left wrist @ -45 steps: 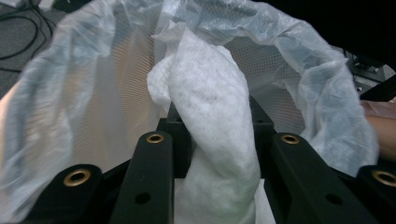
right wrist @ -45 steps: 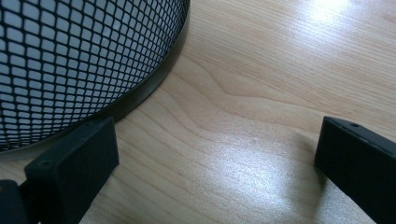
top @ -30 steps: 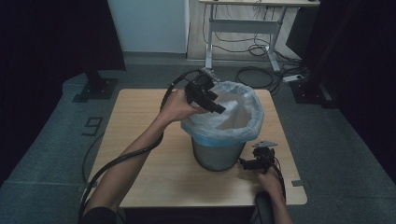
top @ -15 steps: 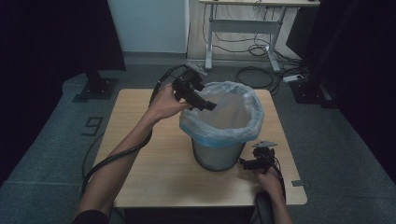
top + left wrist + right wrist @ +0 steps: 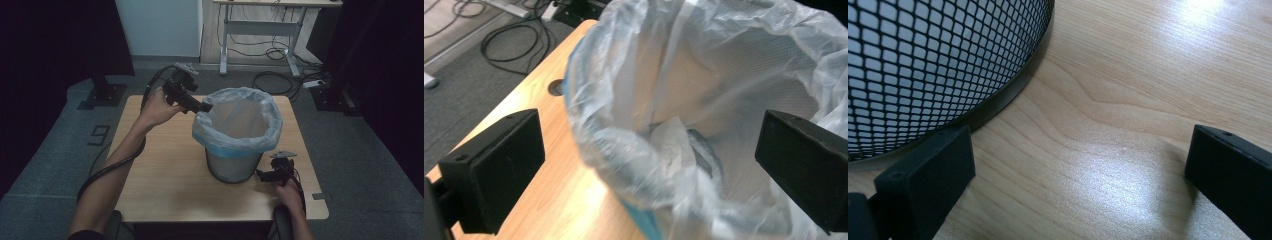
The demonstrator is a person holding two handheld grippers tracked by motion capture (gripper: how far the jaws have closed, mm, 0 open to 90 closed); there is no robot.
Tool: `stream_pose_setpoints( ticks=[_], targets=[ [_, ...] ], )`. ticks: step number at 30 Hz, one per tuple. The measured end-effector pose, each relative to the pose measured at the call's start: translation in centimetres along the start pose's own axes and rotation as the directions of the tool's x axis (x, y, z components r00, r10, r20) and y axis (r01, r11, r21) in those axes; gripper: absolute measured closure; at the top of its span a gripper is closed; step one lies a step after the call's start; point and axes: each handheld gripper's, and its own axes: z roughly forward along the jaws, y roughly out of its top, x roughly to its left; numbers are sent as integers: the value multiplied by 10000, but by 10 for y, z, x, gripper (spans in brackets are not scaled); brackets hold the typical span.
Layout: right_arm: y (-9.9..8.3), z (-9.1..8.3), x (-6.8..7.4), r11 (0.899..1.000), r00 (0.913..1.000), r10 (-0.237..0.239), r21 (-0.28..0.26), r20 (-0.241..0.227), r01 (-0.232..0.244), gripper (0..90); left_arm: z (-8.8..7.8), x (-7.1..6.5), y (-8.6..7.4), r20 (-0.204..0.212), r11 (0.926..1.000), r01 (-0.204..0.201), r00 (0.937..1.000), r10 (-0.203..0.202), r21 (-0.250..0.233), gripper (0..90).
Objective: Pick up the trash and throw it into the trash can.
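Where a wooden table stands on grey carpet in a dim room, cables on the floor behind, lined mesh bin near mid-table, left tongs gaping wide, empty, at its bag rim, right tongs spread, empty, low beside its base

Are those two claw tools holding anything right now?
No. The left gripper is open beside the bag, and the right gripper is open by the bin.

Desk, cables — perhaps a stand.
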Motion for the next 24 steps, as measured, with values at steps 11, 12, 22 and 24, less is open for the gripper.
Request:
stream_pose_setpoints(
  ticks=[11,12,22,24],
  targets=[
    [0,0,0,10000,10000,-5,-1,3,5,0,-26,18,-28,-572,9991,348,9977,-360,-232,0],
    [0,0,0,10000,10000,-4,-1,-2,4,0,-28,20,-31,-653,9992,343,9972,-356,-214,0],
    [0,0,0,10000,10000,-2,-1,-1,2,0,-48,34,-64,-1164,9975,644,9909,-676,-305,0],
    [0,0,0,10000,10000,-5,-1,0,5,0,-51,36,-71,-1247,9966,751,9891,-788,-345,0]
  ],
)
